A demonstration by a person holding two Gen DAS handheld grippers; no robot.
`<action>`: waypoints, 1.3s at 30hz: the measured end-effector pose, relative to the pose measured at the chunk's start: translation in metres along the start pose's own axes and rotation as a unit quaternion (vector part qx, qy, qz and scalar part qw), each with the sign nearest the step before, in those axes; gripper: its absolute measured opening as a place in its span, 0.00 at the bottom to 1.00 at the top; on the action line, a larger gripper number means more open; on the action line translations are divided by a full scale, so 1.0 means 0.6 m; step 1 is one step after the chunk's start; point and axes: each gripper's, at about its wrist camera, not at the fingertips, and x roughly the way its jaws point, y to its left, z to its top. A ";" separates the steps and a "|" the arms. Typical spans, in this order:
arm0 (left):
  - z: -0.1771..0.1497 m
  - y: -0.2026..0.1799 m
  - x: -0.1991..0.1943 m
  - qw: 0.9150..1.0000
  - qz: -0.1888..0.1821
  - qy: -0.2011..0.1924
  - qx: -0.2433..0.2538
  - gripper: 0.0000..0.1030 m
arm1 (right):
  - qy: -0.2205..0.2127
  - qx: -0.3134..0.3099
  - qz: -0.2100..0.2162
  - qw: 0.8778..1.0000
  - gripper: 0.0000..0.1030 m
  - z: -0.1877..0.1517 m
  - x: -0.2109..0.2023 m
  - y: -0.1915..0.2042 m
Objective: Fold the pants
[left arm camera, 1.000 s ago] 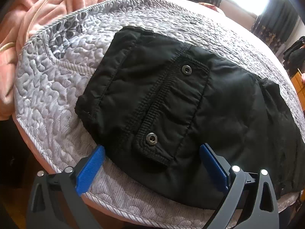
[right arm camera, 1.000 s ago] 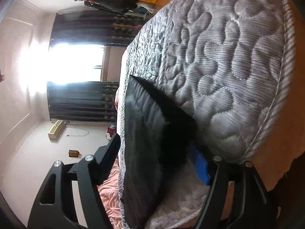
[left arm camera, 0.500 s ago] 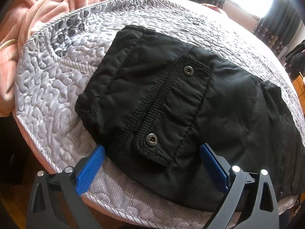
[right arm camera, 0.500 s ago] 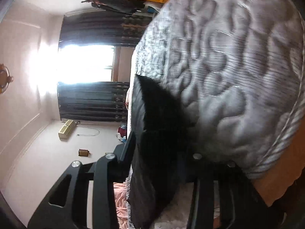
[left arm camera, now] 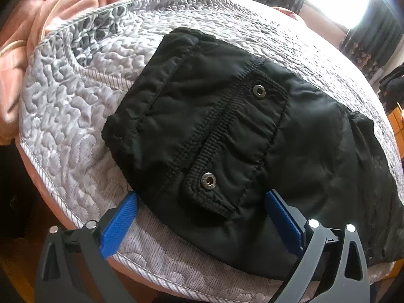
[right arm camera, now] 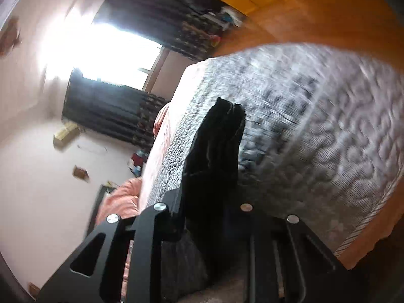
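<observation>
Black pants (left arm camera: 227, 131) lie on the grey quilted bed cover (left arm camera: 63, 116), with the waistband and two metal snaps facing the left wrist camera. My left gripper (left arm camera: 199, 217) is open at the near bed edge, its blue pads either side of the pants' near edge. My right gripper (right arm camera: 207, 217) is shut on the far end of the pants (right arm camera: 214, 156) and holds that fabric lifted above the cover (right arm camera: 315, 126). The right view is blurred.
A pink blanket (left arm camera: 63, 7) is bunched at the bed's far left. A bright window with dark curtains (right arm camera: 113, 80) is behind. Wooden floor (right arm camera: 315, 12) and yellow furniture lie beyond the bed. The bed edge (left arm camera: 151, 275) runs just before my left gripper.
My right gripper has closed on the end of the pants and lifted it off the cover, swinging its view. My left gripper has barely moved.
</observation>
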 end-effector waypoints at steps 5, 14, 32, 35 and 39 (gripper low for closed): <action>-0.005 -0.001 -0.011 1.000 0.003 -0.011 0.008 0.96 | 0.003 -0.090 -0.021 0.996 0.19 -0.006 -0.013 0.120; -0.018 -0.005 -0.040 0.999 0.012 -0.037 0.022 0.96 | 0.004 -0.198 -0.049 0.979 0.19 -0.045 -0.009 0.267; -0.025 -0.008 -0.056 0.998 0.004 -0.057 0.020 0.96 | 0.014 -0.357 -0.092 0.929 0.19 -0.166 0.027 0.437; -0.025 -0.007 -0.057 0.998 0.001 -0.058 0.019 0.96 | 0.016 -0.376 -0.096 0.921 0.18 -0.183 0.039 0.458; -0.025 -0.003 -0.059 0.998 -0.001 -0.061 0.014 0.96 | 0.019 -0.402 -0.104 0.910 0.18 -0.206 0.056 0.481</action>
